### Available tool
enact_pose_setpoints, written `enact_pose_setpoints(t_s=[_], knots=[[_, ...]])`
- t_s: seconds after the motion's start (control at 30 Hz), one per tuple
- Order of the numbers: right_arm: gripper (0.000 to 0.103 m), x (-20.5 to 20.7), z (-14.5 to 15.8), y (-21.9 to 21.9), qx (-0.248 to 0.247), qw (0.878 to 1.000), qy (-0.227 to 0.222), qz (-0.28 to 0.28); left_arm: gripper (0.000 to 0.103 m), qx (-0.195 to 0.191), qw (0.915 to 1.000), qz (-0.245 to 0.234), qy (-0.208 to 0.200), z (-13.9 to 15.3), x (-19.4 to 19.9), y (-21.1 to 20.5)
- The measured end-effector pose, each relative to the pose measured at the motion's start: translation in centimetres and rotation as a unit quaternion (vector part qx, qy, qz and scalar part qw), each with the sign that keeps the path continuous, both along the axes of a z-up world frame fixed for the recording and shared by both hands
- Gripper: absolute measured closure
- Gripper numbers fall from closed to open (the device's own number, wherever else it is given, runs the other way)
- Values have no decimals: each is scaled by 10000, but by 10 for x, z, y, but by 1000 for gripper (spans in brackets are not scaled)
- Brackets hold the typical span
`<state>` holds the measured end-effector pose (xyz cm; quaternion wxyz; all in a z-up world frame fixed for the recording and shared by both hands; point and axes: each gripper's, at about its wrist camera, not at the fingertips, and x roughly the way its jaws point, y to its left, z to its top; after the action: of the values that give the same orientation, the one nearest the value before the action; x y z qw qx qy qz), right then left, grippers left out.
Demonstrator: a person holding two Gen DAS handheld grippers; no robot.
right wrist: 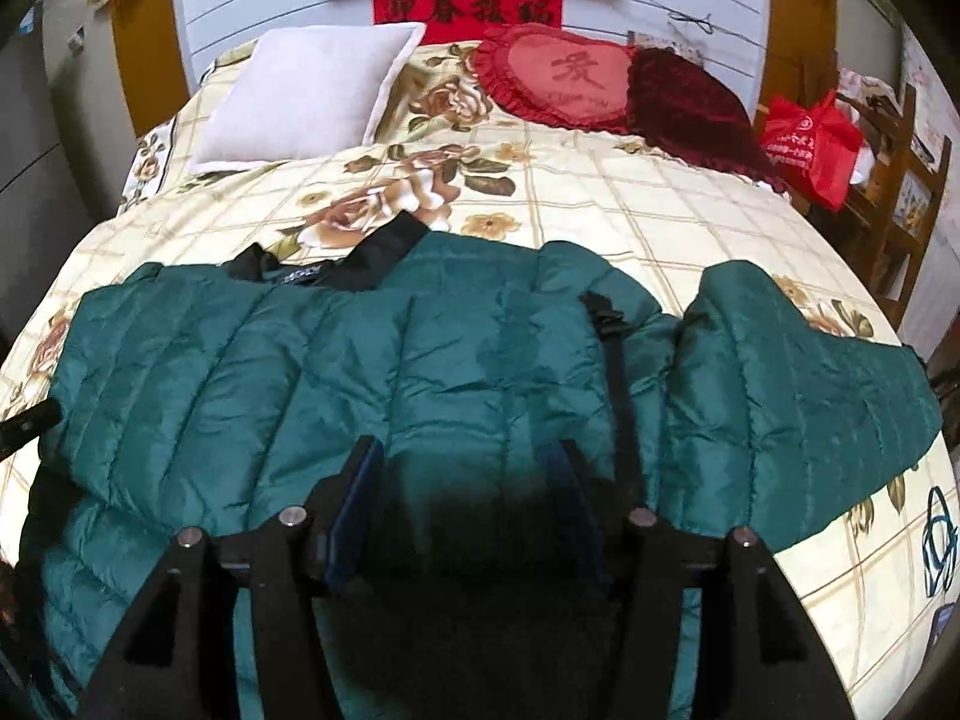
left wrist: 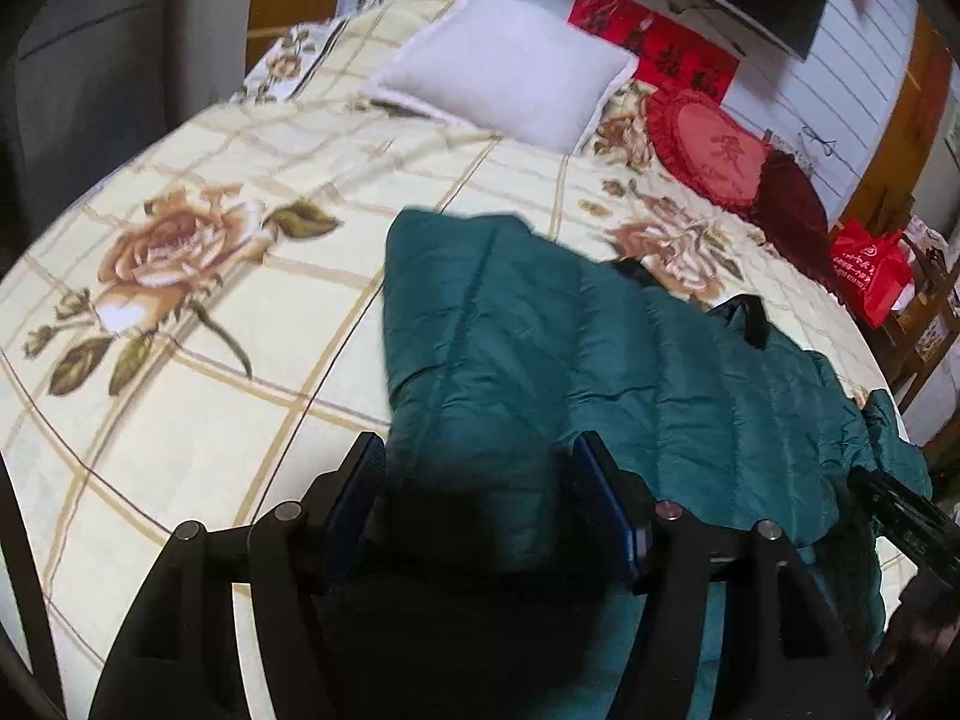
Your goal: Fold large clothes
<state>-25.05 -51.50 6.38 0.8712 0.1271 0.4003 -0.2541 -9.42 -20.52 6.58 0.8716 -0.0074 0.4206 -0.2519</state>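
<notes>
A teal quilted puffer jacket [right wrist: 468, 348] with a black collar [right wrist: 366, 258] lies spread across the floral bedspread [right wrist: 600, 204]. Its right sleeve [right wrist: 798, 372] lies out to the side. In the left wrist view the jacket [left wrist: 600, 360] has its left sleeve [left wrist: 468, 300] lying over the body. My left gripper [left wrist: 480, 462] is open just above the sleeve's lower part. My right gripper [right wrist: 465, 462] is open over the jacket's lower middle, beside a black zipper strip [right wrist: 618, 372]. The right gripper's tip [left wrist: 900, 510] shows at the right edge of the left wrist view.
A white pillow [right wrist: 306, 102], a red heart cushion [right wrist: 564, 78] and a dark red cushion [right wrist: 690, 108] lie at the bed's head. A red bag [right wrist: 810, 144] sits on a wooden shelf beside the bed on the right. A grey wardrobe [left wrist: 90, 60] stands left.
</notes>
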Motion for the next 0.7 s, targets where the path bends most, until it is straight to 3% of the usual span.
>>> enact_pose_setpoints(t_s=[0.17,0.4,0.7], knots=[[41,7,-27,-5,79,9996,255,-3,31,40,9989,-180,-442,15,-12,-14],[40,4,-37,2,-212,9997,133,-3,31,313,9984,-320,-342,-9,-14,-46],[39,6,-37,3,-185,9998,81,-7,30,550,9965,-309,-550,-25,-20,-54]])
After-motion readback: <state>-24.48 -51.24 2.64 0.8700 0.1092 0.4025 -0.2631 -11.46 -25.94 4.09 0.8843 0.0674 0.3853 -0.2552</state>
